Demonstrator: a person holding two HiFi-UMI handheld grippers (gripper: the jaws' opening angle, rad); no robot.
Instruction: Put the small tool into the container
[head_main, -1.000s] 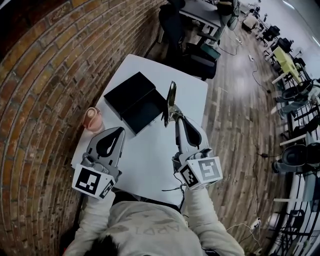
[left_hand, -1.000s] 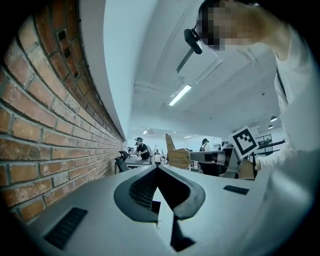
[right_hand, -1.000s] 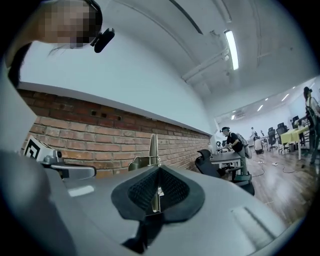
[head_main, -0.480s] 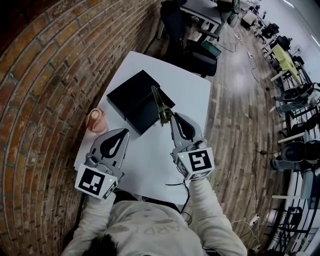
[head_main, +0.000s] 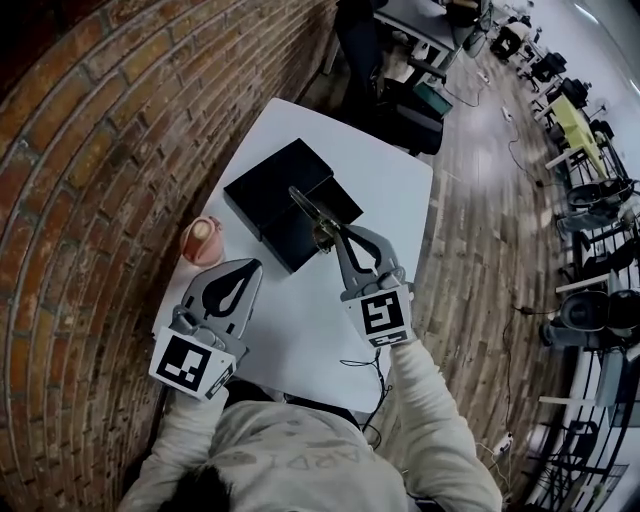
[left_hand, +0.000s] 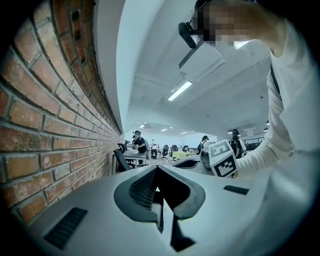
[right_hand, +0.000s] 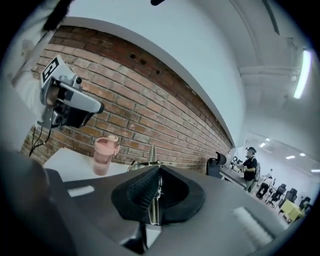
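The right gripper (head_main: 335, 232) is pinched on a small slim metal tool (head_main: 308, 208), dull gold-grey and shiny, narrowing to a thin point at its far end. In the right gripper view the ribbed black pads (right_hand: 142, 192) close on the tool's flat shaft (right_hand: 153, 156), which stands up past the tips, with a curved part bending off to the left just above them. From the head view the tool sticks forward out of the jaws and its point reaches over the near edge of the flat black rectangular box (head_main: 275, 182), the container (whether the tip touches the box cannot be told). The right gripper itself stays just short of the box, on its near right side.

Nearer than the box and to its left, the left gripper (head_main: 250, 266) sits low over the white table (head_main: 395, 190), its jaws pressed together on nothing. A pink lidded cup (head_main: 203, 240) stands on the table left of the box, beside the red brick wall (head_main: 90, 170).
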